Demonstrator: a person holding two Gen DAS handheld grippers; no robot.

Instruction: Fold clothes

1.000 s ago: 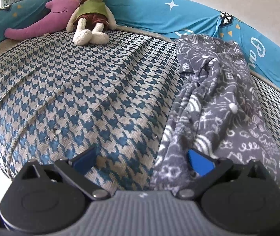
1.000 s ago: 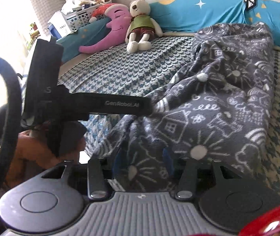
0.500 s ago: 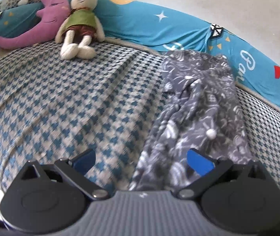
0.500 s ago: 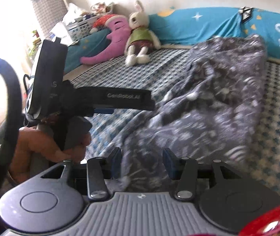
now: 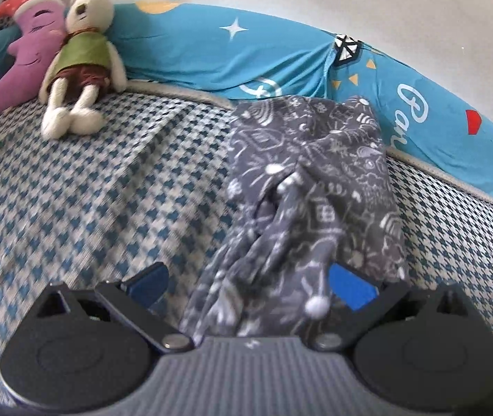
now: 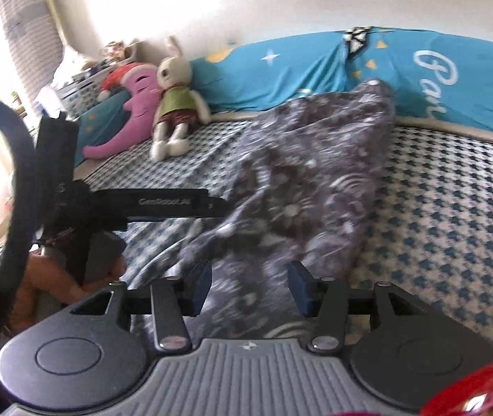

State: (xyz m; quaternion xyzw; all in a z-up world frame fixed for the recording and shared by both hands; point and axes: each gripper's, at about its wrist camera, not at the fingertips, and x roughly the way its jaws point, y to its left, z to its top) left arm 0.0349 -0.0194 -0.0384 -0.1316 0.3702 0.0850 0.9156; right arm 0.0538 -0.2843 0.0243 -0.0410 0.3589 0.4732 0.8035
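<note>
Grey fleece garment [image 5: 316,187], rumpled lengthwise on the checked bed [image 5: 107,187], its near end lying between the spread jaws of both the left gripper [image 5: 250,284] and right gripper [image 6: 248,286]; each should clamp a separate corner before folding.

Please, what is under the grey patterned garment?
The grey patterned garment lies on the blue-and-white checked bed cover, which shows all around it. Anything else beneath it is covered.
</note>
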